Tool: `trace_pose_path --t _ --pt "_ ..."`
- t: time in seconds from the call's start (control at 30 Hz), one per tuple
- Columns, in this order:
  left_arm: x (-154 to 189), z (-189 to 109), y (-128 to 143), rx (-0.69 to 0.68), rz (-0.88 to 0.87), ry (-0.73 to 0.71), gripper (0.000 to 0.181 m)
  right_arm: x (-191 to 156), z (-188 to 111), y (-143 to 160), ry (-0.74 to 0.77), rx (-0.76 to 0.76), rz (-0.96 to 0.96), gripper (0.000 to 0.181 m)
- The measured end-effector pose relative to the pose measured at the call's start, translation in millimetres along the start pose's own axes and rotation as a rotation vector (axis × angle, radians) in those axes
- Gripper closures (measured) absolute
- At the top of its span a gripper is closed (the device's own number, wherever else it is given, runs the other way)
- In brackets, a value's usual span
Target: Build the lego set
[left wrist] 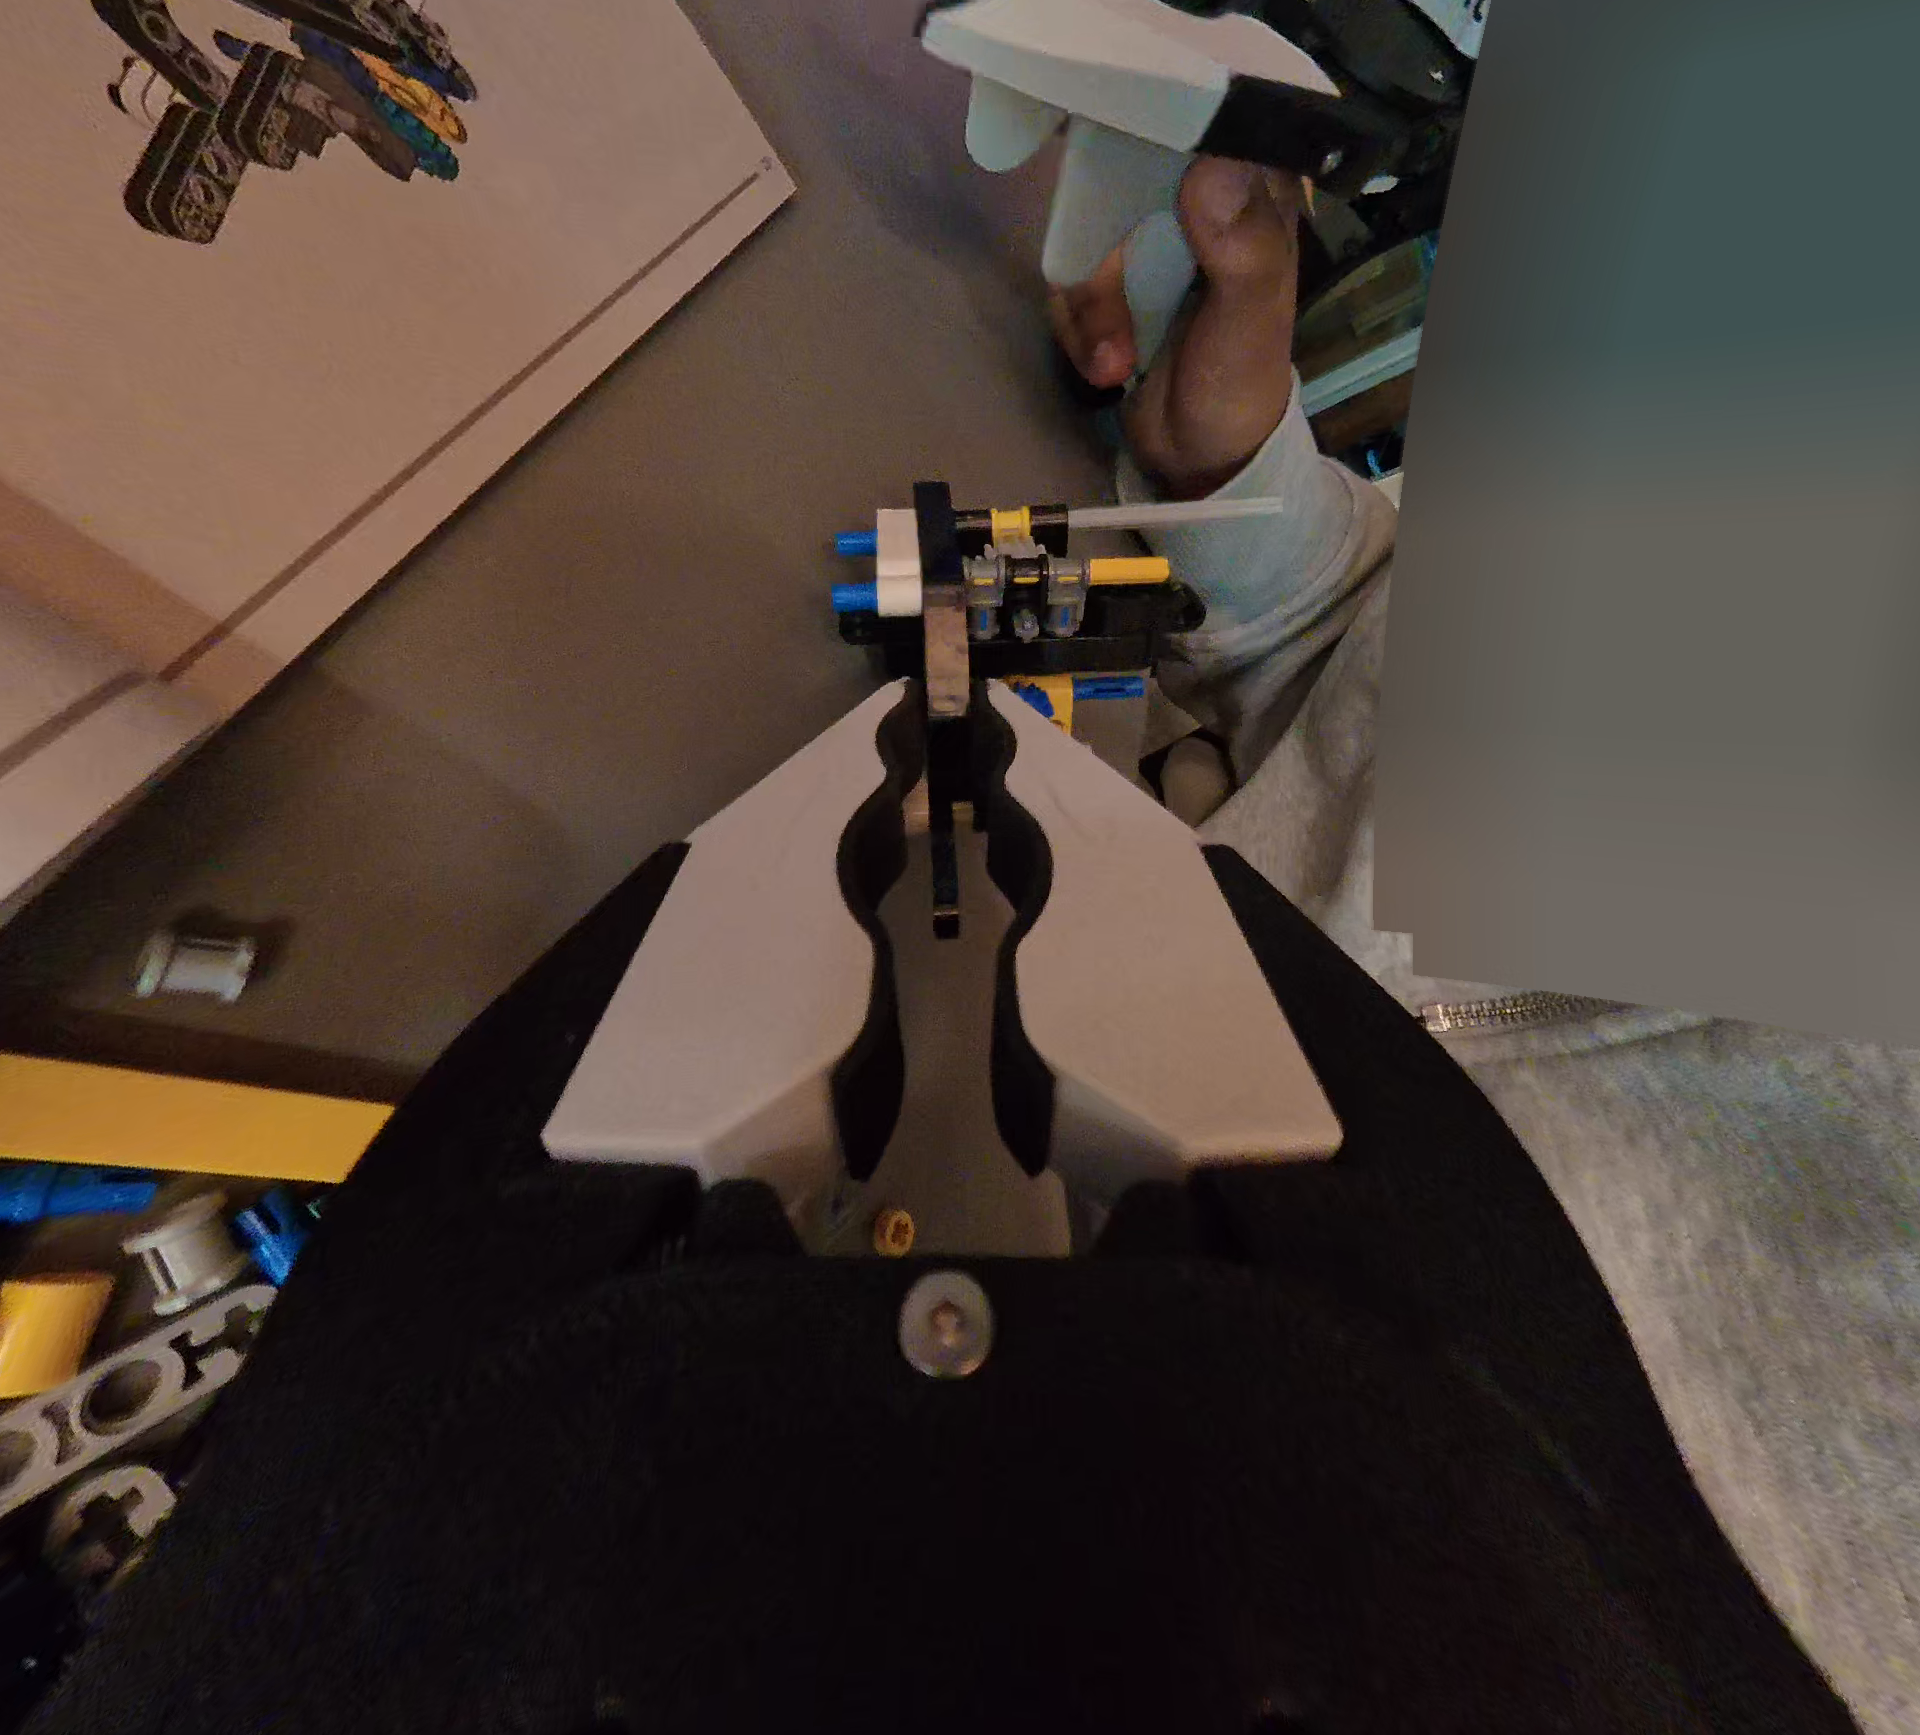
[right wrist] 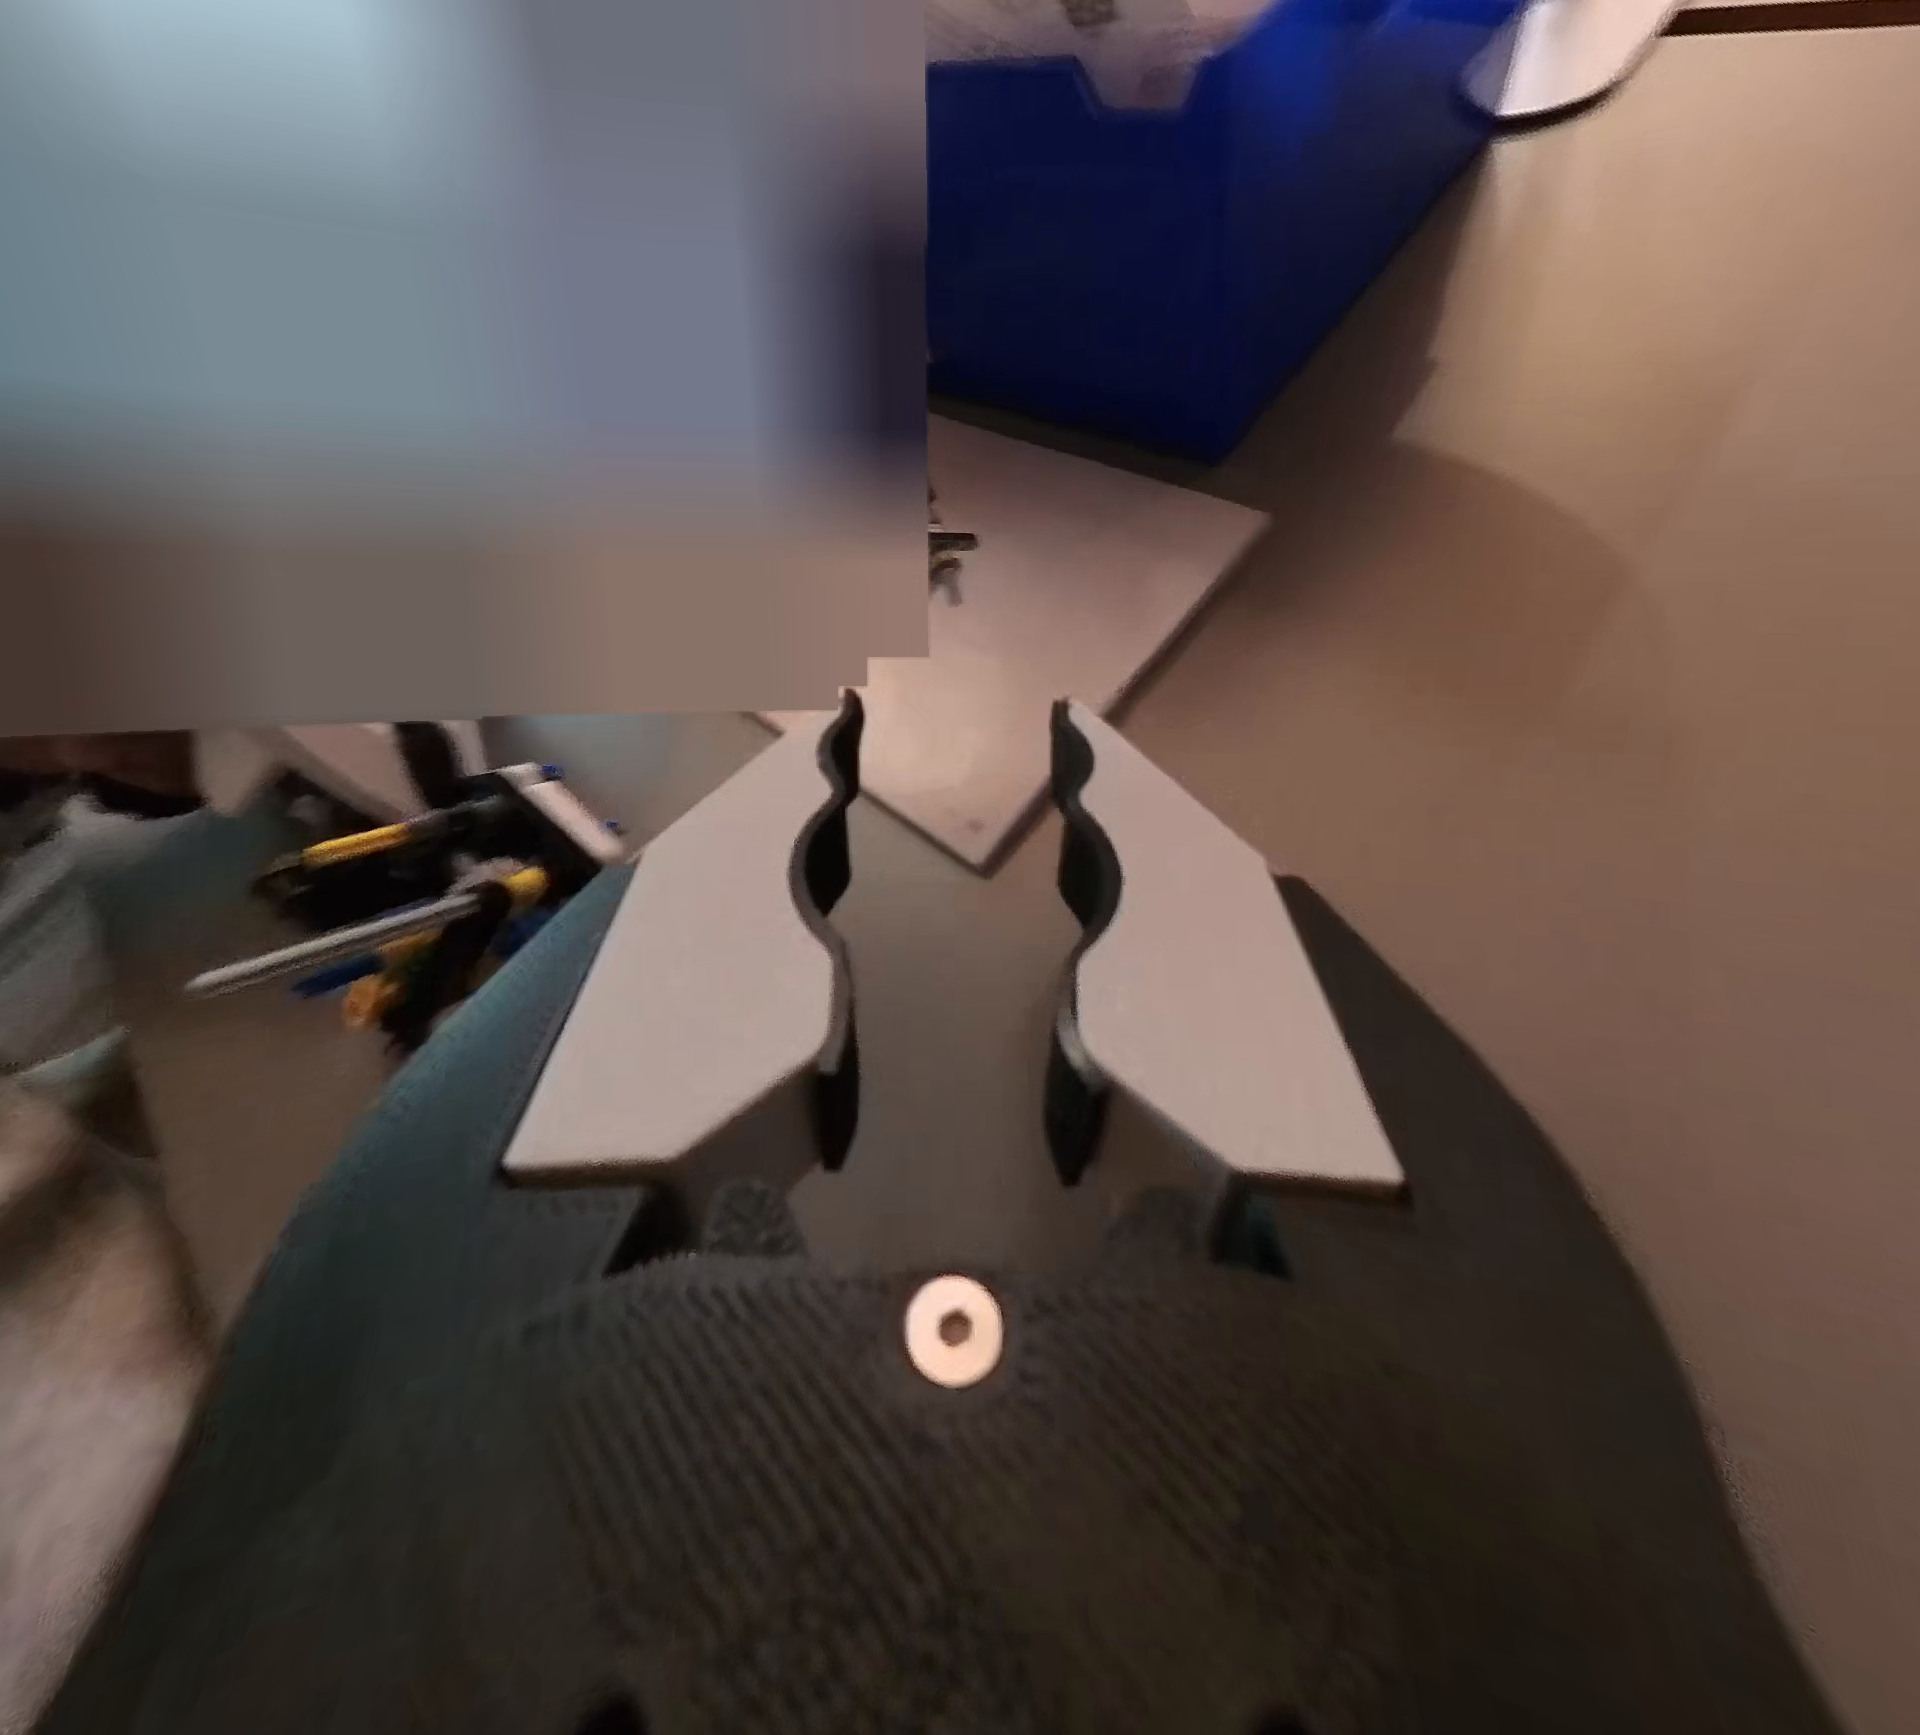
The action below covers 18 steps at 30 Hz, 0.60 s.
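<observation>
The picture book (left wrist: 312,231) lies open on the bench (left wrist: 623,698), and loose pieces (left wrist: 125,1353) sit in a pile at the near left edge. My left tongs (left wrist: 943,698) squeeze the black plate of the lego build (left wrist: 997,584) and hold it up over the bench. My right tongs (right wrist: 954,719) are up higher, wide open, holding nothing. A blue bin (right wrist: 1195,251) stands far back

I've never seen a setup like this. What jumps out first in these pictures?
Dead centre of the left wrist view, the left tool pinches a black, yellow and blue lego assembly held above the table. The right tool is open and empty, with a blue bin behind it. An instruction sheet lies at upper left.
</observation>
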<state>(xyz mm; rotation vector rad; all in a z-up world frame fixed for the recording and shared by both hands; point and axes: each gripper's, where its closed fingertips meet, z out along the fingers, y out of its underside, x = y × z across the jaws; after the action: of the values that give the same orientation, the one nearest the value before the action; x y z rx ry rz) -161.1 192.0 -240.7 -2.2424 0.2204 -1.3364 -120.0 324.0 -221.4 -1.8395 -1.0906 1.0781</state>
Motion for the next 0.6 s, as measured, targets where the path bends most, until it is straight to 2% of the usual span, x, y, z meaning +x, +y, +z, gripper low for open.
trace_pose_path --t 0.2,0.33,0.4,0.6 --pt "-1.1 0.6 -1.2 0.007 -0.010 0.013 0.174 -56.0 -0.5 10.6 -0.372 -0.071 0.047 0.139" --pt "-0.7 1.0 -1.5 0.004 -0.001 0.017 0.174 -83.3 -9.4 17.7 -0.603 -0.132 0.158 0.123" --pt "-0.3 1.1 -1.5 0.004 0.002 0.020 0.174 -91.4 -11.1 23.4 -0.655 -0.173 0.174 0.114" --pt "0.1 1.1 -1.4 0.005 0.005 0.024 0.174 -99.7 -14.5 27.7 -0.711 -0.203 0.190 0.109"
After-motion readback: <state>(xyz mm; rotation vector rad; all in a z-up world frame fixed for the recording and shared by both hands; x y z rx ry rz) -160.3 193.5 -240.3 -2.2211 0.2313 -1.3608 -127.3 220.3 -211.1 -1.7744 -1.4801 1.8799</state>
